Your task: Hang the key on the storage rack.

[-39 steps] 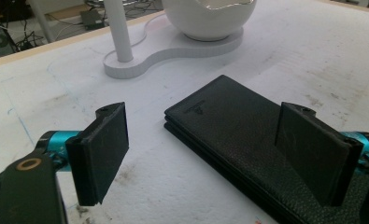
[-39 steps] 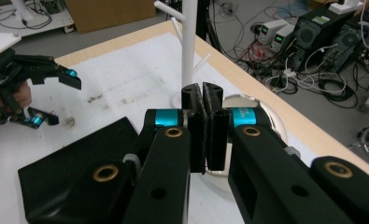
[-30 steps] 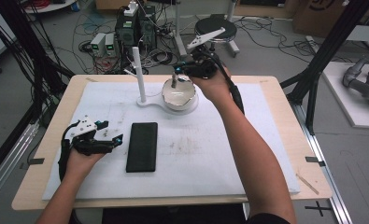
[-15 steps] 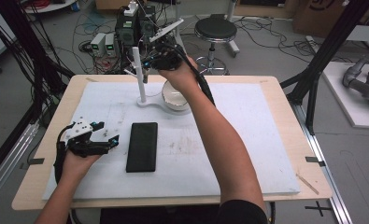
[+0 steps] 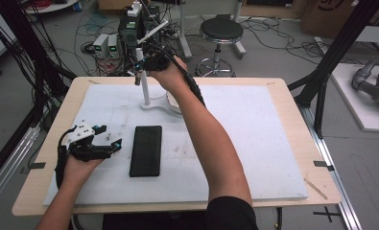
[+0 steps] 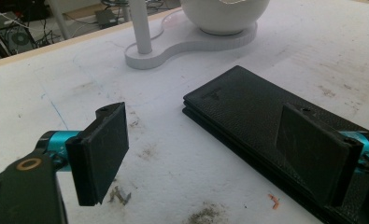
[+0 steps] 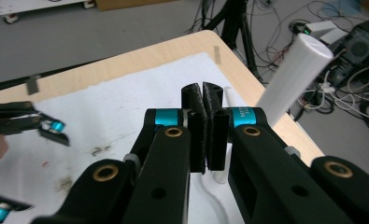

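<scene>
Covering most of the wooden table: a white foam mat, scuffed and flecked with dirt. Lying flat on it left of centre, a black leather phone case, long side running away from the person, seen again in the left gripper view as a dark pebbled slab. Standing at the mat's far edge, a white stand with a flat figure-eight base, an upright white post on one lobe and a white bowl on the other; bowl largely hidden by the right forearm in the high view. Reaching across to the top of that post, the right gripper, jaws pressed together with nothing between them, pads meeting face to face in the right gripper view, post top just beside them, apart from the pads. Resting low near the mat's left edge, the left gripper, jaws spread wide and empty, one pad over bare mat, the other over the phone case's near end, whether touching it cannot be told.
</scene>
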A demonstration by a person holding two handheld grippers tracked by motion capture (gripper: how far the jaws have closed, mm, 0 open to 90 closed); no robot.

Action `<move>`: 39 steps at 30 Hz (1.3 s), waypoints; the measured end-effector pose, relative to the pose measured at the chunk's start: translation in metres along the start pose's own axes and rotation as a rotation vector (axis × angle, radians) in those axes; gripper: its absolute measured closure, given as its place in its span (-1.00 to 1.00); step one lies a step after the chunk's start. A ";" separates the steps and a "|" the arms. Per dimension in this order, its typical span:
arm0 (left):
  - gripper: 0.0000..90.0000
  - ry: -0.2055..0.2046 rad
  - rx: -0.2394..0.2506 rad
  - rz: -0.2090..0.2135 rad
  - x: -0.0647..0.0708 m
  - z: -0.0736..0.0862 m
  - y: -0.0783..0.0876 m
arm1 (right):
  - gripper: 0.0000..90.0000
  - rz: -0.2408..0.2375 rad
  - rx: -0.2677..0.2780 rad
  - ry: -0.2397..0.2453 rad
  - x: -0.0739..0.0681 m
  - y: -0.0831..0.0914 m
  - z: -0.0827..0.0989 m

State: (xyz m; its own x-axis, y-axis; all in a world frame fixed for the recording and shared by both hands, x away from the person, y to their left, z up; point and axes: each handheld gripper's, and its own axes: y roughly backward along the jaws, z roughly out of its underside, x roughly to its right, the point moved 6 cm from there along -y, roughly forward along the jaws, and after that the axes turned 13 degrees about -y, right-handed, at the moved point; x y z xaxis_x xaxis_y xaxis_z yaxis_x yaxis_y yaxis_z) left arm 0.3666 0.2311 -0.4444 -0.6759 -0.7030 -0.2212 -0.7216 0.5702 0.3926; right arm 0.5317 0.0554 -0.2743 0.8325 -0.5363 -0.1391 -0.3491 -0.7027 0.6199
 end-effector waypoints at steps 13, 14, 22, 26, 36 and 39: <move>-0.61 0.006 0.000 0.001 0.000 0.001 -0.001 | 1.00 0.022 -0.003 -0.061 0.016 -0.009 0.003; -0.61 0.003 0.000 0.003 0.001 0.000 -0.001 | 0.99 0.021 -0.004 -0.074 0.019 -0.010 0.004; -0.61 -0.002 -0.012 0.008 0.000 0.003 0.000 | 0.49 0.075 0.034 -0.109 0.027 -0.003 0.003; -0.61 -0.001 -0.011 0.012 0.001 0.003 -0.002 | 0.28 0.102 0.055 -0.086 0.026 0.013 0.009; -0.61 -0.016 0.008 0.035 0.006 -0.002 -0.003 | 0.00 0.110 0.117 -0.065 0.010 0.069 0.042; -0.61 -0.014 0.010 0.041 0.007 -0.003 -0.004 | -0.13 0.132 0.123 -0.069 0.009 0.086 0.061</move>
State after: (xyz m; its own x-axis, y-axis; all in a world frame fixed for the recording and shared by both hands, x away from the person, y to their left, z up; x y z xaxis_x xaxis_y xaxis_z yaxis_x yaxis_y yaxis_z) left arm 0.3651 0.2222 -0.4451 -0.7066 -0.6733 -0.2177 -0.6950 0.6025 0.3924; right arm 0.4833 -0.0385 -0.2694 0.7463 -0.6551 -0.1178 -0.5068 -0.6740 0.5374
